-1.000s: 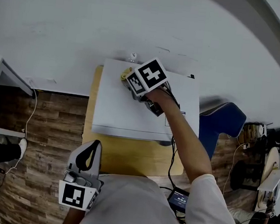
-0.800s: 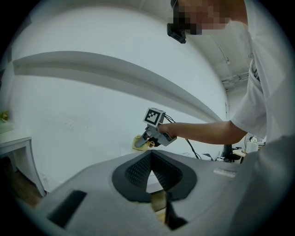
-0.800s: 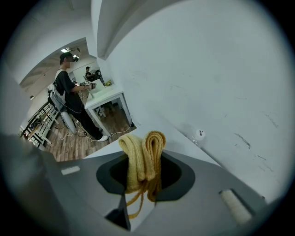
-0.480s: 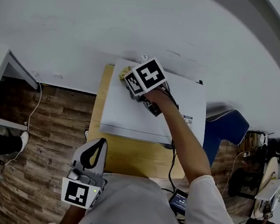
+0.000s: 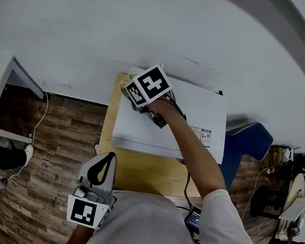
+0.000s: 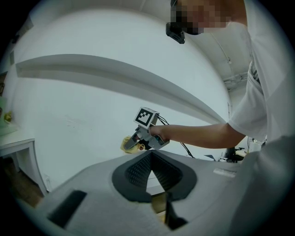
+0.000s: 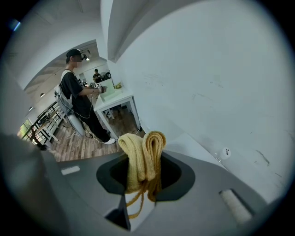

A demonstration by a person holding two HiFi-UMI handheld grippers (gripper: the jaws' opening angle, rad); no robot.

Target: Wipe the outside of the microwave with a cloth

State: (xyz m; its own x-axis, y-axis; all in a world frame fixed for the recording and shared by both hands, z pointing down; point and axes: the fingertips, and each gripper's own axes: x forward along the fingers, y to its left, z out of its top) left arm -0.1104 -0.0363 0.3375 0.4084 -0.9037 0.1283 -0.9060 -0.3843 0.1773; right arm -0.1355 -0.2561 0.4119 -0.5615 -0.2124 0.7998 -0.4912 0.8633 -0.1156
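The right gripper (image 5: 130, 89), clamped on the folded cloth (image 5: 126, 81), held it at the microwave's (image 5: 196, 115) far-left top corner for wiping, while the left gripper (image 5: 104, 161) hung aside, closed and empty.

We slide our right gripper (image 5: 129, 87) and its yellow cloth (image 5: 125, 81) leftward across the microwave (image 5: 197, 111) top, reaching the back-left corner.

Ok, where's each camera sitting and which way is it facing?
Head view: on the head, facing steeply down at the microwave; shows shirt, right arm, left gripper, right gripper.
Left gripper view: on the left gripper, waist-high, facing the wall past its shut jaws; shows right arm, shirt.
Right gripper view: on the right gripper, facing along the wall; shows only jaws shut on the cloth.
Shared: head and left gripper views show the right gripper.
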